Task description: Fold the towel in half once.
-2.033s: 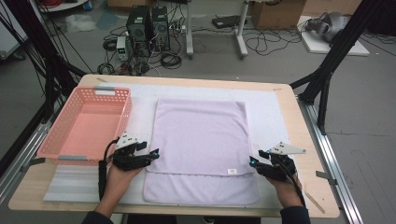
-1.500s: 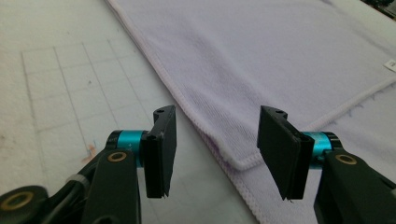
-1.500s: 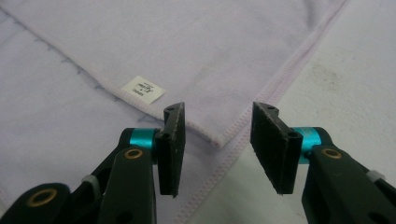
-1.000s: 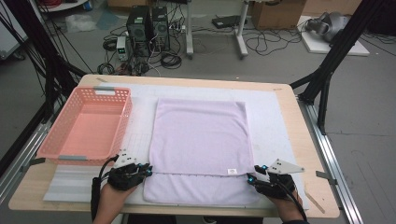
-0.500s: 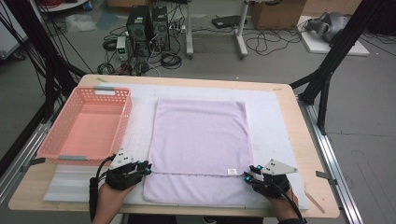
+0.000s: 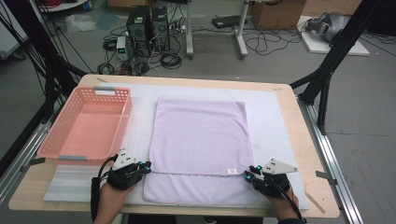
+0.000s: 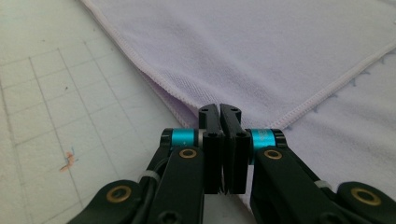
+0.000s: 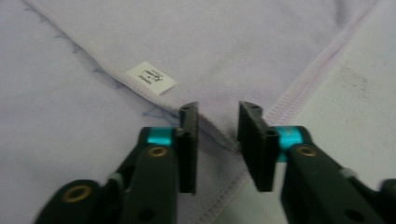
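A lilac towel lies on the white mat, its upper layer folded short of the lower layer's near edge. My left gripper is at the upper layer's near left corner. In the left gripper view its jaws have just closed and now pinch that towel corner. My right gripper is at the near right corner, beside the small white label. Its jaws have been closing but still stand apart, with the towel corner's hem between them and not pressed.
A pink mesh basket stands empty on the table's left side, close to my left hand. The white gridded mat covers most of the wooden table. Black frame legs and cables stand on the floor beyond.
Both hands drew back toward the table's near edge and settled at the upper layer's near corners. Over the last second they have stayed put.
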The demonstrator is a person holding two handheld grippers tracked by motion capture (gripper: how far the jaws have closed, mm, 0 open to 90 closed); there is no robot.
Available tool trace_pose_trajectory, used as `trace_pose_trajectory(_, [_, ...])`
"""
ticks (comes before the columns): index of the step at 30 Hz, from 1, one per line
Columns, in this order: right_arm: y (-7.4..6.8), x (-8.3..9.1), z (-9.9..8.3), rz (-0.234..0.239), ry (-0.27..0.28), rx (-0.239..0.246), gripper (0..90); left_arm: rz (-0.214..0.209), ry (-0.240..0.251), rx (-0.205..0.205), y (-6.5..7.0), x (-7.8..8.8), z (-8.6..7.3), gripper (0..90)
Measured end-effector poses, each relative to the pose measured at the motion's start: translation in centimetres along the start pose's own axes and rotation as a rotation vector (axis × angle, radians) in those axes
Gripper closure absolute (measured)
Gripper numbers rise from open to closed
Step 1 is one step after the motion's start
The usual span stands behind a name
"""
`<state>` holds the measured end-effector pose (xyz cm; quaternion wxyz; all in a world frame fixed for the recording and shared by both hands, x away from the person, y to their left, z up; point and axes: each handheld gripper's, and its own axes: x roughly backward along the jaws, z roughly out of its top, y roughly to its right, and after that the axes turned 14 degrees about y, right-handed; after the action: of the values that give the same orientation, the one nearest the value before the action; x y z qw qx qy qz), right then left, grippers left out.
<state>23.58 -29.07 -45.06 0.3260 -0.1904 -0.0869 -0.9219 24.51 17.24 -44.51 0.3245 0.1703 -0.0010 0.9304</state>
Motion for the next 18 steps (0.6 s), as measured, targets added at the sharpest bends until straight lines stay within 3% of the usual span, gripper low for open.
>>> trace_pose_trajectory(3, [0.1, -0.1, 0.1, 0.008, 0.000, 0.009, 85.9, -0.010, 0.028, 0.032, -0.1, 0.4, 0.3, 87.4])
trace_pose_trajectory(7, [0.2, 0.0, 0.1, 0.021, 0.004, 0.035, 87.5, -0.017, 0.065, 0.078, -0.2, 0.9, 0.5, 87.6])
trace_pose_trajectory(9, [0.2, 0.3, 0.1, 0.028, 0.014, 0.034, 87.6, -0.026, 0.073, 0.089, -0.1, 1.1, 0.7, 87.8])
trace_pose_trajectory(13, [0.2, 1.3, 0.3, 0.048, 0.039, 0.024, 87.7, -0.032, 0.072, 0.155, 0.1, 1.7, 0.8, 87.8])
trace_pose_trajectory(18, [0.0, 2.6, 0.5, 0.073, 0.053, 0.029, 87.8, -0.061, 0.076, 0.175, 0.8, 2.9, 0.7, 87.9])
